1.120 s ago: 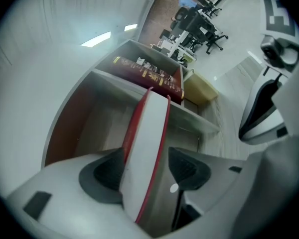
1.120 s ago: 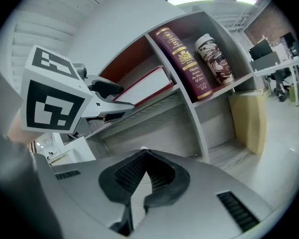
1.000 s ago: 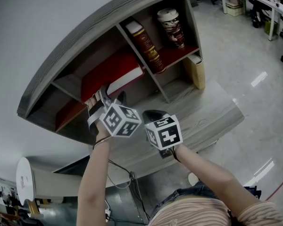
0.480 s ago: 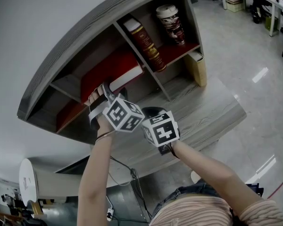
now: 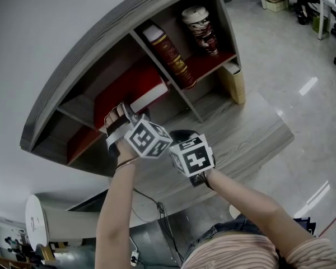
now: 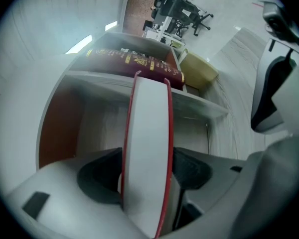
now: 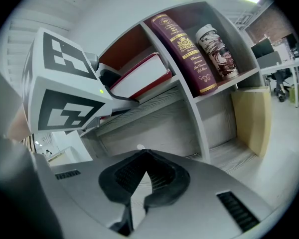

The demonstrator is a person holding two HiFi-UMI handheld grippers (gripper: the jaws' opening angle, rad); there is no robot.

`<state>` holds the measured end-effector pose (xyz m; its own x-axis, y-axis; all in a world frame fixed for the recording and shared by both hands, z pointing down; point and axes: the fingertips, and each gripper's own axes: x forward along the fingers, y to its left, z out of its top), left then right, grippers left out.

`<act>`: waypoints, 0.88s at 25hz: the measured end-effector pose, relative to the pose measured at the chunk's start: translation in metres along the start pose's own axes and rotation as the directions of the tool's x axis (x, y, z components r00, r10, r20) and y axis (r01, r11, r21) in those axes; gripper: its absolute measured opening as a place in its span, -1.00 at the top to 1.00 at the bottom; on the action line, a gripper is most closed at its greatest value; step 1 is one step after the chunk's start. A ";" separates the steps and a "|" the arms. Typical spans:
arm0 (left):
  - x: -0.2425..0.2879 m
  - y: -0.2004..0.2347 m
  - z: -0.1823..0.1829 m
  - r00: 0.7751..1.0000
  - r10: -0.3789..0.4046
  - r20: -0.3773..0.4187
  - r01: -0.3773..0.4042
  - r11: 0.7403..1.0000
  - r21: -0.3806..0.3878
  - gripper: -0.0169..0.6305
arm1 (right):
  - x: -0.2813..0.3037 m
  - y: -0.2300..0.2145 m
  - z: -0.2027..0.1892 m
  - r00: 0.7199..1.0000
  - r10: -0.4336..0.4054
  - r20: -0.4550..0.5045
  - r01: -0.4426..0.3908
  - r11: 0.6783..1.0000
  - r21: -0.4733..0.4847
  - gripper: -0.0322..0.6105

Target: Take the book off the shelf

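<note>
Lying flat in the upper-left compartment of the shelf [image 5: 131, 22] in the head view: red-covered book [image 5: 126, 88], white page edge outward. Straddling that edge at lower centre of the left gripper view: left gripper [image 6: 147, 171], just been opening and now spread wide, one pad beside each cover, seemingly not pressing. Just right of it in the head view: right gripper [image 5: 180, 134], closed on nothing. Leaning in the next compartment rightward: maroon book [image 5: 171, 55], paper cup [image 5: 200, 29] beside it.
</note>
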<state>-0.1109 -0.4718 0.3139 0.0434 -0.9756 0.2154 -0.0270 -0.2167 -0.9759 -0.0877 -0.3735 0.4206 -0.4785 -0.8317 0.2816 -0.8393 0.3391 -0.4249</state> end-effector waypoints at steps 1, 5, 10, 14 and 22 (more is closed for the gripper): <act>0.001 0.000 0.000 1.000 0.001 0.001 -0.001 1.000 -0.001 0.10 | 0.000 -0.001 0.000 1.000 -0.001 -0.001 0.001 1.000 0.002 0.88; 0.003 0.003 0.002 1.000 0.020 0.005 -0.020 1.000 -0.006 0.10 | 0.001 -0.004 -0.001 1.000 -0.006 -0.007 0.006 1.000 0.008 0.88; -0.004 0.003 0.003 0.999 0.040 0.011 -0.040 0.999 0.008 0.10 | -0.002 -0.005 -0.004 1.000 -0.008 -0.011 0.008 1.000 0.009 0.88; -0.014 0.000 0.006 0.999 0.030 0.011 -0.030 1.000 -0.003 0.11 | -0.007 -0.006 -0.005 1.000 -0.013 -0.008 0.013 1.000 0.007 0.88; -0.029 -0.004 0.009 0.999 0.041 0.018 -0.041 0.999 0.000 0.12 | -0.022 -0.005 -0.013 1.000 -0.014 -0.018 0.014 1.000 0.007 0.88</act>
<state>-0.1035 -0.4425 0.3112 0.0602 -0.9829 0.1743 -0.0290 -0.1763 -0.9839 -0.0767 -0.3514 0.4280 -0.4717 -0.8281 0.3028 -0.8440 0.3246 -0.4270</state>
